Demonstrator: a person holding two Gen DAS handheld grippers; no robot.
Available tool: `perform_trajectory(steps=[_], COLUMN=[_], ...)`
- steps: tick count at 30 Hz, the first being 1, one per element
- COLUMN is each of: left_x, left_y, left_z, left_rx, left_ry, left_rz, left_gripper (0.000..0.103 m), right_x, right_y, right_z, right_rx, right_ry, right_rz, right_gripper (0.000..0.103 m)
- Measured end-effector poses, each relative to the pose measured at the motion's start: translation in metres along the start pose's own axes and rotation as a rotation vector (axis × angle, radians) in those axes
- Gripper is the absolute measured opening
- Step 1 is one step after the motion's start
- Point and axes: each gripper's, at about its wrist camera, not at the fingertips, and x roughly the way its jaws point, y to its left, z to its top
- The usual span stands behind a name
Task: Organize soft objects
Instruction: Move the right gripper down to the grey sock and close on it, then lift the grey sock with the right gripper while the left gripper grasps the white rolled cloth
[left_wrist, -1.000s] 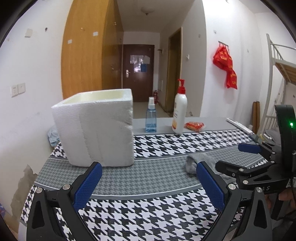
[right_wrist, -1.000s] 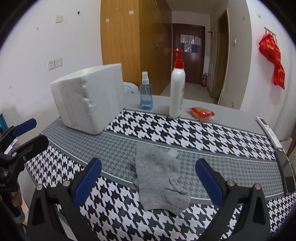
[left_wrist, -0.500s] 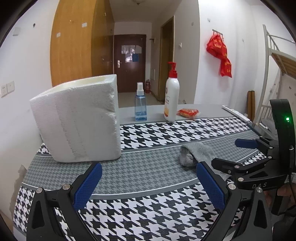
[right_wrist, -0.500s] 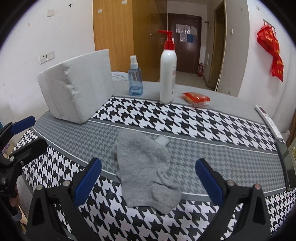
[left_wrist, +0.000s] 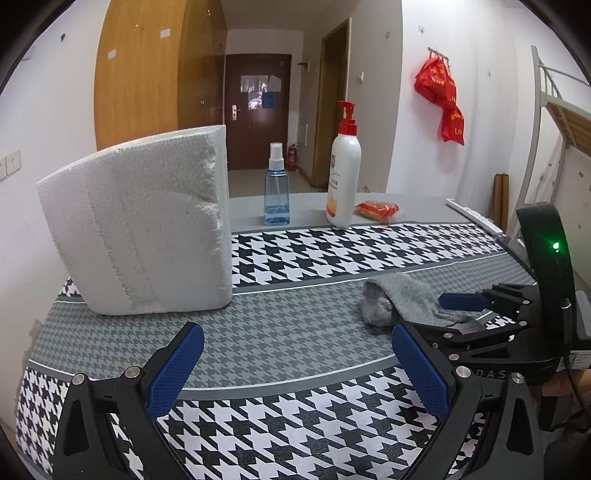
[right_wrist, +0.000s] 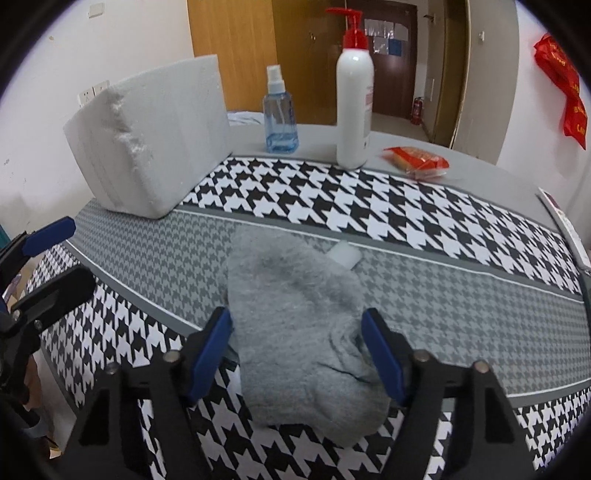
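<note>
R gripper (right_wrist: 297, 350) had its blue pads (right_wrist: 209, 352) spread w/ the grey sock (right_wrist: 295, 332) lying between them at lower centre of the right wrist view; pads sat just beside the sock's edges, can't tell if touching. Sock lay flat on the houndstooth cloth (right_wrist: 406, 221), a small white tag (right_wrist: 343, 254) sticking out at its upper right. L gripper (left_wrist: 295, 369) was spread wide over bare cloth at the bottom of the left wrist view, nothing between its pads. In that view the sock (left_wrist: 399, 299) was mid-right, white foam box (left_wrist: 140, 229) at left. Behind: blue spray bottle (left_wrist: 277, 192), white pump bottle (left_wrist: 343, 170), orange packet (left_wrist: 376, 210) at upper centre.
</note>
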Motion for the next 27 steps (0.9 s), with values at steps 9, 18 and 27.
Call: perform_trajectory(steps=[9, 18, 27], left_x=[0.004, 0.001, -0.006], left_y=[-0.003, -0.009, -0.018], left_z=[0.0, -0.001, 0.0], left_rx=[0.003, 0.006, 0.014], left_ry=[0.005, -0.001, -0.01], left_rz=[-0.008, -0.013, -0.025], left_gripper=[0.102, 0.102, 0.102], right_x=[0.0, -0.011, -0.037], right_y=[0.003, -0.004, -0.013], right_z=[-0.002, -0.001, -0.004], right_rx=[-0.017, 0.004, 0.02], right_ry=[0.017, -0.023, -0.091], right_rz=[0.044, 0.061, 0.046], right_gripper=[0.043, 0.01, 0.01])
